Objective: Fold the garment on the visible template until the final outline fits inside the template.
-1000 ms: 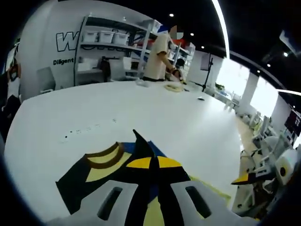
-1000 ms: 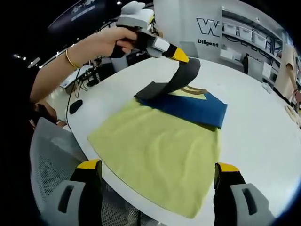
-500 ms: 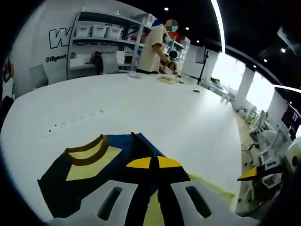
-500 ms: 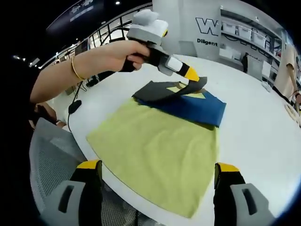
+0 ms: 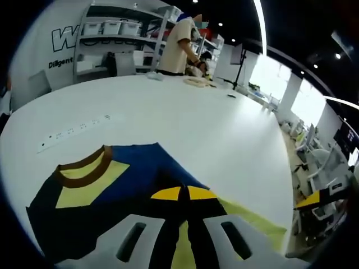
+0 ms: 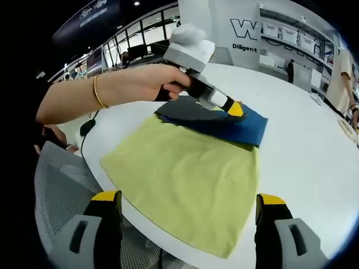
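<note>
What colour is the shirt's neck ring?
Brown; the collar is clearest in the left gripper view.

You're in a lab: shelves [image 5: 112, 33] with bins [image 5: 115, 27] upper left, wall lettering [image 6: 247, 28] up top, a large white table [image 5: 168, 117].

Wall [image 6: 224, 22] upper right of right gripper view: big "W" cut off, "Diligent" beneath. Left gripper view, upper left: same.

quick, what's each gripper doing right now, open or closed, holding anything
Left gripper: closed, pinching the dark sleeve of the garment, low on the white table.
Right gripper: open, holding nothing, jaws wide apart above the garment's near edge.
</note>
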